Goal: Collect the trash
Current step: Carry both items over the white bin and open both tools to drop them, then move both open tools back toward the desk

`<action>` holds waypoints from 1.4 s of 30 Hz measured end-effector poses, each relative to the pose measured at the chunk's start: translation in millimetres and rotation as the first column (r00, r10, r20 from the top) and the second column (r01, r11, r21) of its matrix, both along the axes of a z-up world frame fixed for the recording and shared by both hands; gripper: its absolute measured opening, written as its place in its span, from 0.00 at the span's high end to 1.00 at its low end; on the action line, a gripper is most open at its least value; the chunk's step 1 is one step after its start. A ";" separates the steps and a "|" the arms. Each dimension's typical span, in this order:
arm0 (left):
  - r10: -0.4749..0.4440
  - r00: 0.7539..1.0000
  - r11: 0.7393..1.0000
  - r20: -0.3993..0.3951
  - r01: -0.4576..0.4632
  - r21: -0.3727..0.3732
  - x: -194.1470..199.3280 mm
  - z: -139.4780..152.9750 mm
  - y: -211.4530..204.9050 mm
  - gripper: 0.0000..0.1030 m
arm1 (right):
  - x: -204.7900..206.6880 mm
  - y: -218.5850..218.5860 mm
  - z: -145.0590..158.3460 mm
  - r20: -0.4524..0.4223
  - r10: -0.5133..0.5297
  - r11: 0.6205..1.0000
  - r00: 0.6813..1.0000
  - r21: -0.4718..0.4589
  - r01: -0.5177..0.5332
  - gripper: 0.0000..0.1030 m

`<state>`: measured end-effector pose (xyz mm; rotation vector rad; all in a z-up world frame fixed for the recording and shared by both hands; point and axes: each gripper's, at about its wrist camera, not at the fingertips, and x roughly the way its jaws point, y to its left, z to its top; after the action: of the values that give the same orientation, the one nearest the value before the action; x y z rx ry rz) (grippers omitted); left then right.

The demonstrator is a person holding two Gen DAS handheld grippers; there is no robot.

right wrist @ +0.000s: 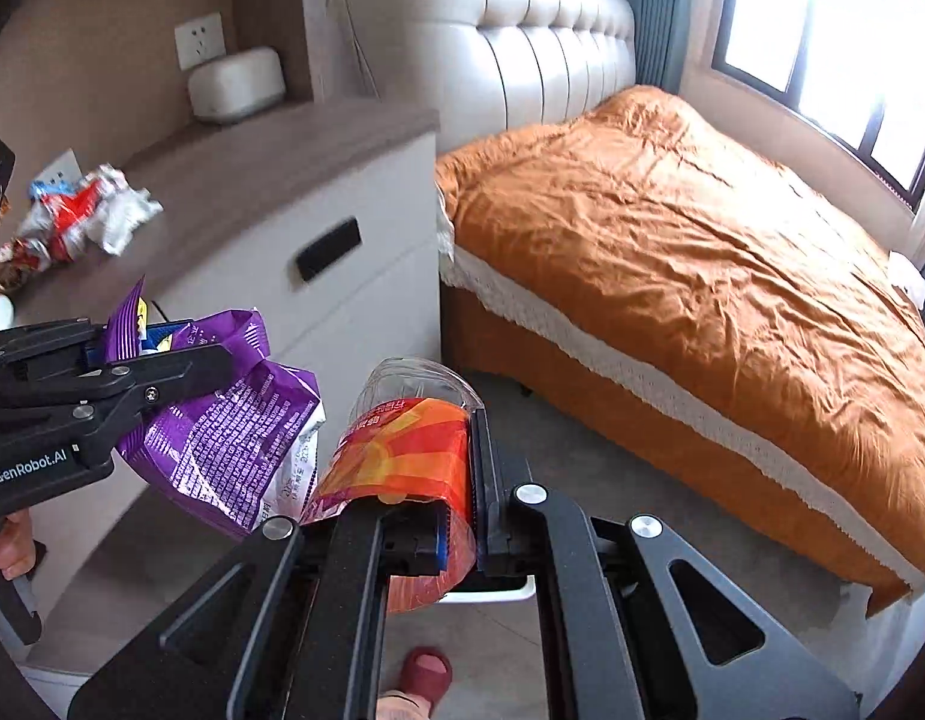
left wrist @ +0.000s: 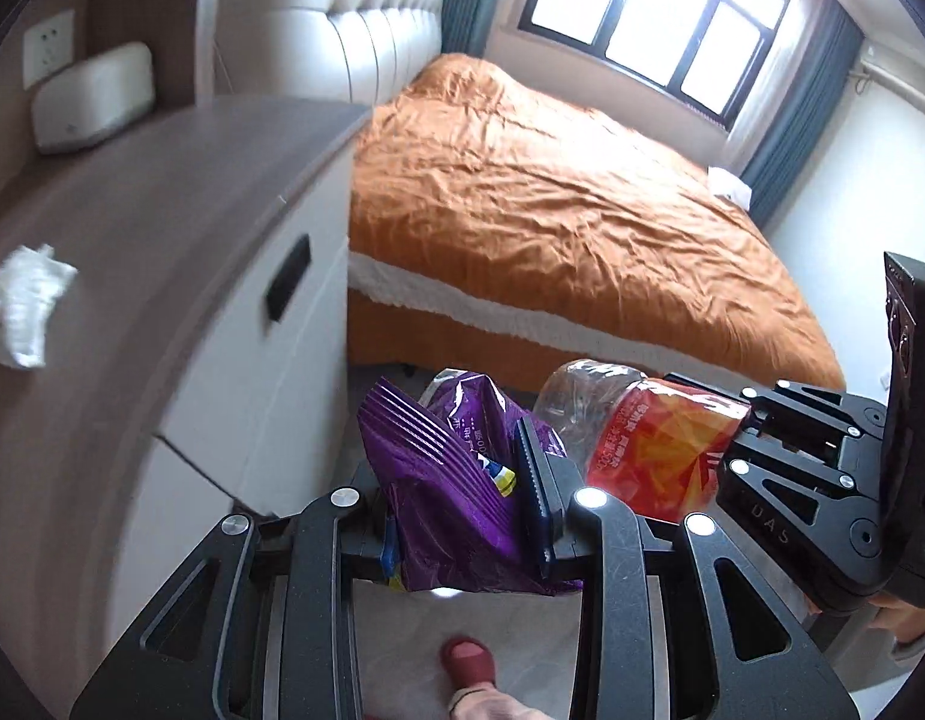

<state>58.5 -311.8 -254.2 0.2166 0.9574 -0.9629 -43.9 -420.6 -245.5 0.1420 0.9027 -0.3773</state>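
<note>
My left gripper (left wrist: 462, 480) is shut on a purple snack bag (left wrist: 438, 480) and holds it in the air beside the cabinet; it also shows in the right wrist view (right wrist: 222, 438). My right gripper (right wrist: 456, 480) is shut on a crushed clear plastic bottle with a red-orange label (right wrist: 402, 450), held just right of the bag; the bottle also shows in the left wrist view (left wrist: 648, 438). A crumpled white tissue (left wrist: 18, 306) lies on the cabinet top. More crumpled wrappers (right wrist: 78, 216) lie on the cabinet top at the left.
A white cabinet (right wrist: 342, 300) with a brown top and black drawer handle stands left of a bed with an orange cover (right wrist: 702, 252). A white box (right wrist: 237, 84) sits at the cabinet's back under a wall socket. The person's red slipper (right wrist: 423, 675) is on the grey floor below.
</note>
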 end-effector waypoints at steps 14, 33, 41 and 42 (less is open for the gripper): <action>-0.016 0.984 0.985 -0.175 0.046 0.166 18.2 -291.9 -91.4 0.09 | 23.6 -64.6 -278.4 -0.246 0.158 0.986 0.956 -0.008 -0.165 0.10; 0.146 0.985 0.982 0.094 -0.156 0.103 16.0 -69.4 -52.3 0.05 | 27.8 -52.5 -78.5 -0.006 0.144 0.988 0.990 -0.058 -0.144 0.05; 0.363 0.888 0.926 0.282 -0.377 -0.006 13.9 53.4 6.8 0.05 | 36.0 -31.7 37.0 0.169 0.243 0.970 0.955 -0.034 -0.241 0.04; 0.392 0.872 0.914 0.294 -0.405 -0.017 13.5 62.7 17.9 0.05 | 40.7 -28.3 46.1 0.188 0.264 0.965 0.946 -0.043 -0.261 0.04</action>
<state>71.9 -293.9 -191.5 0.1828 0.7120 -0.5089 -3.3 -448.8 -199.3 0.0398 0.7154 -0.1201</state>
